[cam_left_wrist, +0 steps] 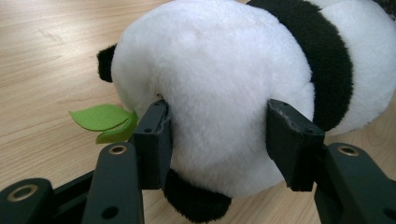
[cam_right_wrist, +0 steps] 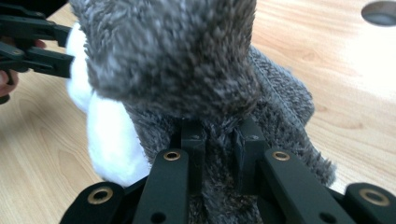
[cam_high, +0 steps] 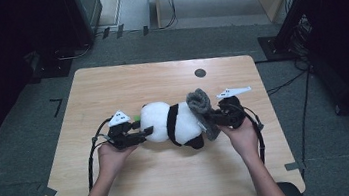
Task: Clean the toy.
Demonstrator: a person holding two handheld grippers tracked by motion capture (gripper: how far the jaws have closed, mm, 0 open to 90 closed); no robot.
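A black and white panda plush (cam_high: 170,123) lies on its side in the middle of the wooden table (cam_high: 125,84). My left gripper (cam_high: 142,132) comes in from the left. Its pads (cam_left_wrist: 156,140) press into both sides of the panda's white head (cam_left_wrist: 219,79), just beside a green felt leaf (cam_left_wrist: 100,119). A grey fuzzy sock (cam_high: 199,102) sits over the panda's right end. My right gripper (cam_high: 211,118) is shut on a fold of the grey fuzzy sock (cam_right_wrist: 187,60), with its jaws close together. Part of the panda's white fur (cam_right_wrist: 109,144) shows past the sock.
A round dark cable hole (cam_high: 200,72) sits near the table's far edge. Dark equipment and cables (cam_high: 300,72) stand on the grey floor around the table. A hand holds each gripper, and the left gripper (cam_right_wrist: 32,42) is visible far off in the right gripper view.
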